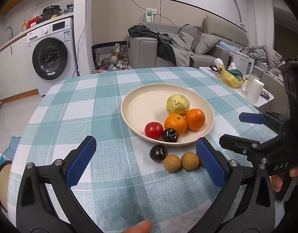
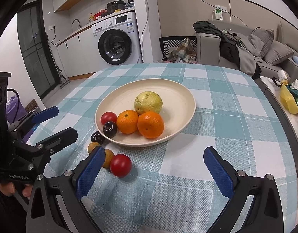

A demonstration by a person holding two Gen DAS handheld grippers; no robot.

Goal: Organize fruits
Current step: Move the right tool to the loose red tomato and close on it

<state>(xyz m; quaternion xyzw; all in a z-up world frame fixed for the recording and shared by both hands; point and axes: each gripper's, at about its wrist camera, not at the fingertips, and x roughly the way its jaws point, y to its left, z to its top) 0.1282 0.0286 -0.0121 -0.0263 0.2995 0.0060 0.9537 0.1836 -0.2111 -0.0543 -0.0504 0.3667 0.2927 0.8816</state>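
Note:
A cream plate (image 1: 141, 104) (image 2: 180, 95) on the checked tablecloth holds a yellow-green guava (image 1: 177, 104) (image 2: 148, 102), two oranges (image 1: 175, 123) (image 2: 150, 124), a red tomato (image 1: 153, 130) (image 2: 108, 117) and a dark plum (image 1: 169, 135) (image 2: 109, 129). On the cloth in front of the plate lie another dark plum (image 1: 158, 152) (image 2: 97, 137), two brown longans (image 1: 171, 163) (image 2: 108, 155) and a second red tomato (image 2: 120, 165). My left gripper (image 1: 147, 159) is open and empty, just short of the loose fruits. My right gripper (image 2: 154, 167) is open and empty, the loose tomato between its fingers.
The round table's edge (image 1: 42, 101) drops to the floor on the left. A side table (image 1: 252, 97) with a yellow bag and paper rolls stands to the right. A washing machine (image 1: 51, 56) and a sofa (image 1: 187, 46) are behind.

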